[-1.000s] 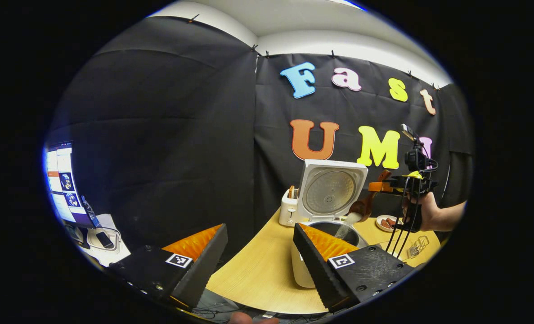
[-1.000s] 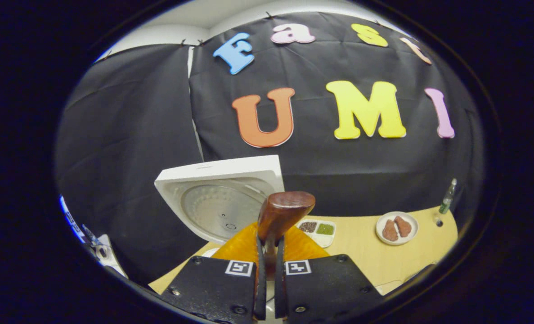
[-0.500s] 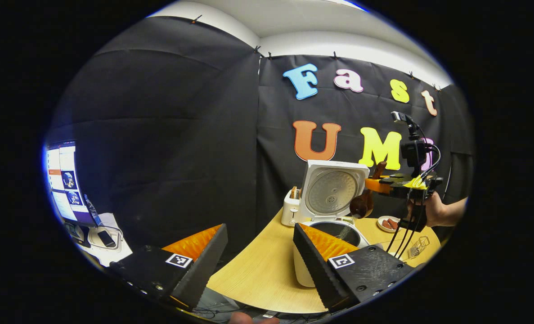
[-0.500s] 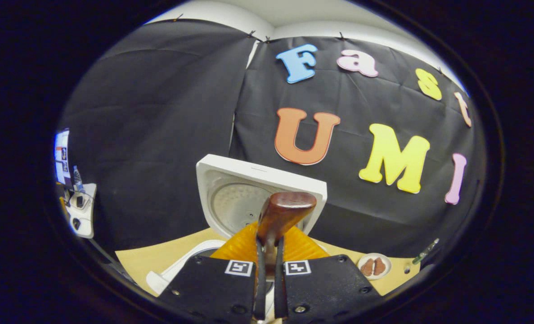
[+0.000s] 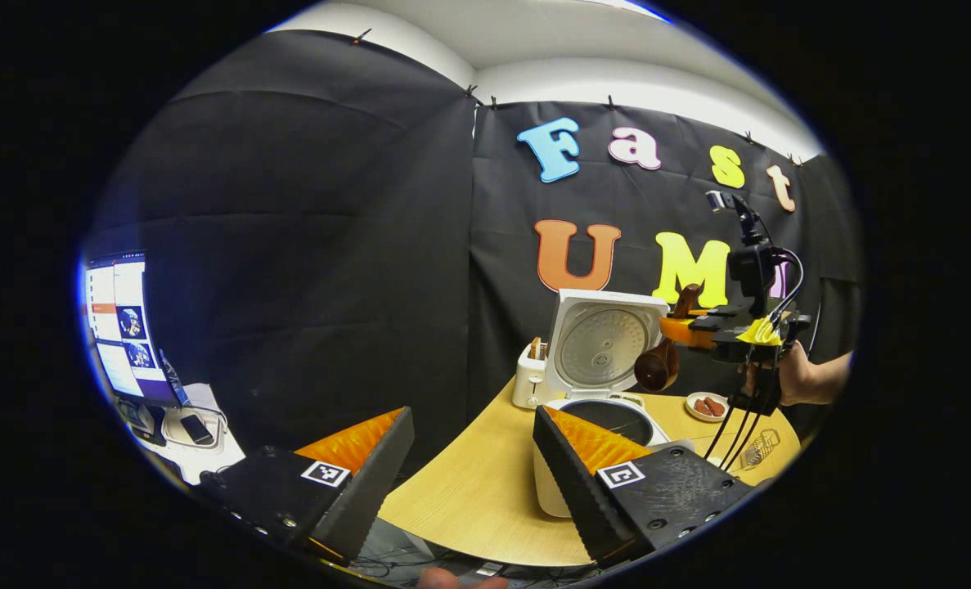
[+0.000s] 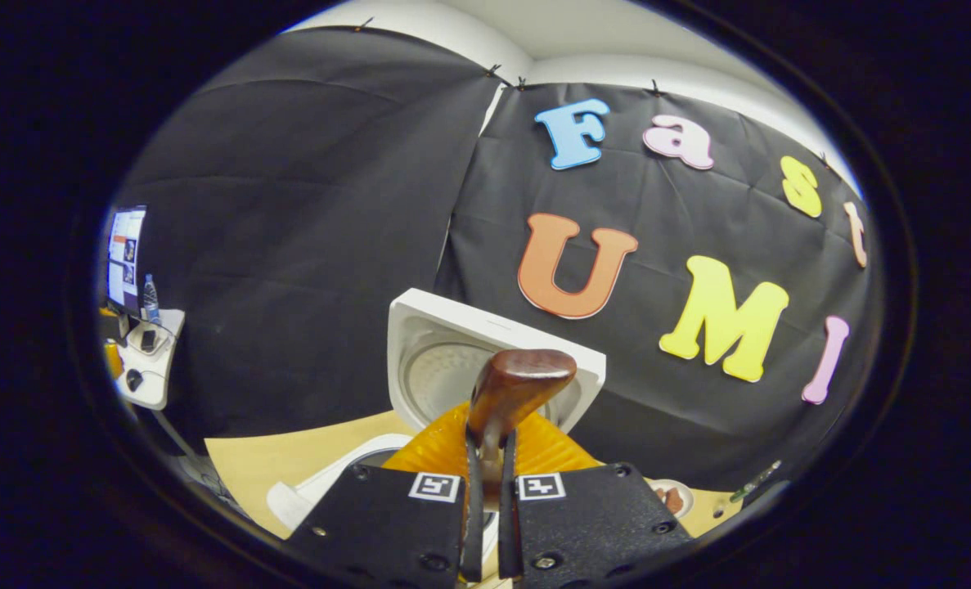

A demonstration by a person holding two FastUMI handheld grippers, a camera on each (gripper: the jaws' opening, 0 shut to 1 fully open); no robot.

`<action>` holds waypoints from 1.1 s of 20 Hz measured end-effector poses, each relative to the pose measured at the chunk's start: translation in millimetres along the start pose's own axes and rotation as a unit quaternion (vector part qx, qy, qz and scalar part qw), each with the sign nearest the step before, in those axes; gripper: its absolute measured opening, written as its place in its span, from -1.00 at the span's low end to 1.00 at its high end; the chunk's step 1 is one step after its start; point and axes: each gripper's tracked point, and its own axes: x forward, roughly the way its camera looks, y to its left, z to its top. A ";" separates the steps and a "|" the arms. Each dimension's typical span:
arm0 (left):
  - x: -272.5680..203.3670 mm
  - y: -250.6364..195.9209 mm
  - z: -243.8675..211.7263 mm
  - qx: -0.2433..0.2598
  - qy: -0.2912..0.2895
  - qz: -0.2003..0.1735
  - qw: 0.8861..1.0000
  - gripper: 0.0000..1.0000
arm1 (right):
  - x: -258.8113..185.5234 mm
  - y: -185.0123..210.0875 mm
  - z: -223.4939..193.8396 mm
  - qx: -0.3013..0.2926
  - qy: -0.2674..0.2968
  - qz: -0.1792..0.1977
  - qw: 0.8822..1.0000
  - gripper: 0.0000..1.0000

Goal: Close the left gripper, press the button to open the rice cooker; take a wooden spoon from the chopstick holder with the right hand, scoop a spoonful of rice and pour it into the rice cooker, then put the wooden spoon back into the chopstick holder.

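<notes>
I hold wooden spoon (image 6: 511,393) pinched by handle in right gripper (image 6: 485,491), bowl hanging above open rice cooker (image 5: 595,425); stiff, light, smooth wood, may swivel. Left gripper (image 5: 469,458) wide, empty

Soft overhead light brightens the pale wood tabletop (image 5: 469,491); the glowing monitor screen (image 5: 117,327) glares, and fisheye bending warps both views' edges.

Rice cooker (image 5: 595,384) open; wooden spoon (image 5: 658,364) above pot.
</notes>
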 end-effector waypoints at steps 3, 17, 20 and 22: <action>-1.5 -9.1 11.4 0.001 -0.015 -0.008 1.000 0.89 | -9.8 -8.7 2.5 0.042 -0.004 -0.003 0.999 -0.75; 21.0 -104.2 24.8 -0.054 -0.012 -0.083 0.995 0.89 | -132.6 -191.6 -24.6 0.275 -0.021 -0.110 0.955 -0.75; 30.1 -129.8 25.8 -0.042 -0.007 -0.100 0.994 0.89 | -175.7 -247.5 -58.2 0.300 -0.015 -0.164 0.940 -0.75; 36.0 -146.7 28.8 -0.028 -0.010 -0.108 0.994 0.89 | -208.0 -280.8 -78.0 0.304 -0.009 -0.198 0.932 -0.75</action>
